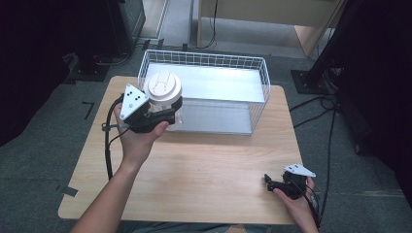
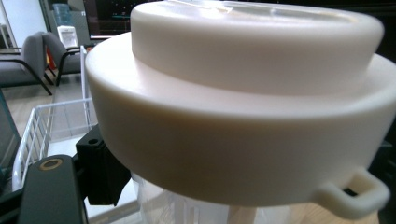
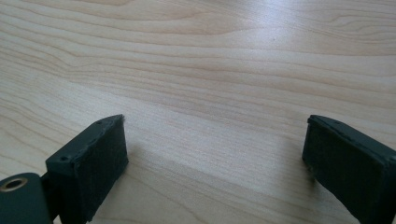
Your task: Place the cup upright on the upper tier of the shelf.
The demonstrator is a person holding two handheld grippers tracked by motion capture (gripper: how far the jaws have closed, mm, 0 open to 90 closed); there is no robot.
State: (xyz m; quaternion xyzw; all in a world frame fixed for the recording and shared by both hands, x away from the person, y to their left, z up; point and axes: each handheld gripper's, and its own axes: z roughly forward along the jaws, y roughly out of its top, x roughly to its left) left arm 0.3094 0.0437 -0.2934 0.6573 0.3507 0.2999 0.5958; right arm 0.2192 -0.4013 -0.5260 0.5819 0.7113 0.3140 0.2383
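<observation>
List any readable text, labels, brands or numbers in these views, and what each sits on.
None can be read.
White lid of the clear jar held in the left gripper: raised moulding on top, no letters legible.
Grey plate on that gripper: black dots, no text.
Wire basket, wooden table, right gripper: unmarked.
</observation>
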